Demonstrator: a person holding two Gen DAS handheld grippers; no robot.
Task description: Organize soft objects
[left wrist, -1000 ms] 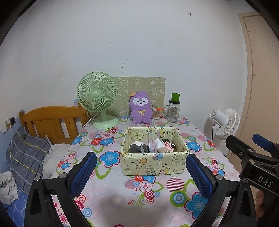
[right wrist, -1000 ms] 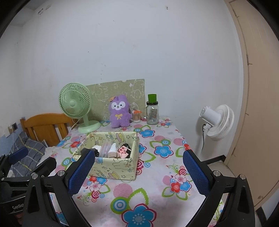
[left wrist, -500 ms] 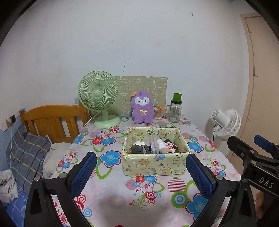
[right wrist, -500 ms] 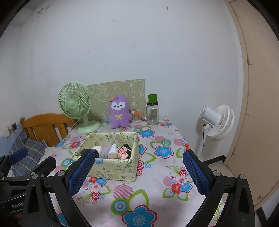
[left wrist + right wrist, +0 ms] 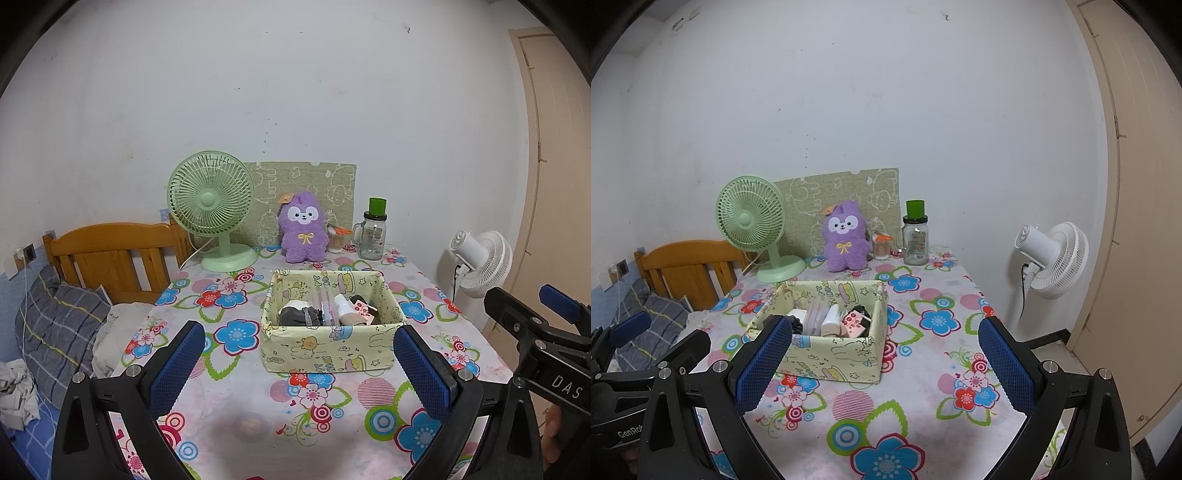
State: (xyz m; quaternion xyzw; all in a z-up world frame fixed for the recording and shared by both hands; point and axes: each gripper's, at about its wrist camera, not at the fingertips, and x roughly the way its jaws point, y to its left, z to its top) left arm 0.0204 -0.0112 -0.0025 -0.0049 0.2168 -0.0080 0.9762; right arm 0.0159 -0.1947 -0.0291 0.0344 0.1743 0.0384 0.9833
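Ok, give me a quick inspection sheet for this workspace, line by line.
Surface: table under a floral cloth.
Job's things: fabric box mid-table, holding rolled soft items; purple plush upright at the back.
Clutter: green fan, glass jar with a green lid, small cup, patterned board against the wall.
Grippers: left gripper and right gripper both open, holding nothing.
Cables: fan cord; a wire from the wall outlet.
Surroundings: wooden headboard, pillow, white floor fan, door.
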